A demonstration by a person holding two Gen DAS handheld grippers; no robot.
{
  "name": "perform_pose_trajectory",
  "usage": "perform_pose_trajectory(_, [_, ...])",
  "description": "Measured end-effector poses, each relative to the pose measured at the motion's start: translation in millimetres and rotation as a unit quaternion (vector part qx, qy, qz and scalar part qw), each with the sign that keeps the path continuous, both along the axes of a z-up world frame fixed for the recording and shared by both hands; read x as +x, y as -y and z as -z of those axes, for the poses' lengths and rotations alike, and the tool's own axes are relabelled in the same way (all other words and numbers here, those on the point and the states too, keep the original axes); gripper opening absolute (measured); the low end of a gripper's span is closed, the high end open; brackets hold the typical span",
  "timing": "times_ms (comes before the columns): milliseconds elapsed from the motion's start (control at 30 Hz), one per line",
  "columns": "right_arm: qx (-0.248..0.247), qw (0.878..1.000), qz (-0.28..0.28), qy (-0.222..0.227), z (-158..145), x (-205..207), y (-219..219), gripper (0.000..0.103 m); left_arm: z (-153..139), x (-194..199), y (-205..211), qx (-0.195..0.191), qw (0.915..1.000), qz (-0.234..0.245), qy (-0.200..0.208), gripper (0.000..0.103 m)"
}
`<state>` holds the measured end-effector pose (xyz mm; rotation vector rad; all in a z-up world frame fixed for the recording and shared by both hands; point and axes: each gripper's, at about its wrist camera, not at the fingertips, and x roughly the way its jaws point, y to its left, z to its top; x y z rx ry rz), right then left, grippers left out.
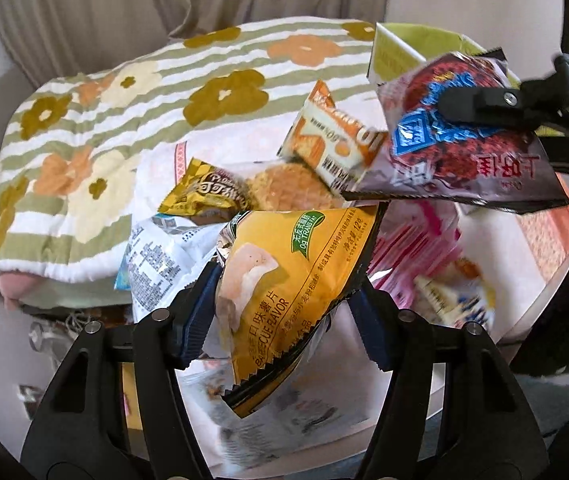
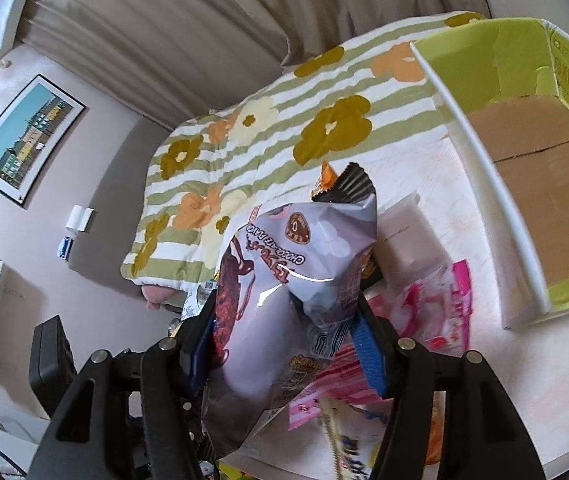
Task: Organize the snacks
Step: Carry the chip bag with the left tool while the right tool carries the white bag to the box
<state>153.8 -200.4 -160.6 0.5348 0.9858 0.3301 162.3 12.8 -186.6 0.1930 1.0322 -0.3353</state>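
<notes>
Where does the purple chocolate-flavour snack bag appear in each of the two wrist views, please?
Left wrist view: purple chocolate snack bag at upper right, clamped in the right claw that reaches in from the right edge.
Right wrist view: the same bag fills the lower centre, between the claw's fingers.
Shared landmark: the floral striped blanket behind the snacks, and the green box.

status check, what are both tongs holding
Left tongs shut on yellow chip bag. Right tongs shut on chocolate bag. Green box empty, unobstructed.
</notes>
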Motion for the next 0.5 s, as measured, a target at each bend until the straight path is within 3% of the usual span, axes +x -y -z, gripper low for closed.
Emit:
perform_pose_trajectory(333, [0.022, 0.998, -0.036, 0.053, -33.6, 3.6, 57.7, 0.056, -46.8, 2.6, 38.5, -0.024, 0.9971, -0.065, 0.033, 0.057])
perform_pose_trajectory(500, [0.006, 0.996, -0.045, 0.075, -45.3, 3.7, 83.9, 0.056, -76.1, 14.0, 59.5, -0.041, 0.9937, -0.085, 0.060, 0.056])
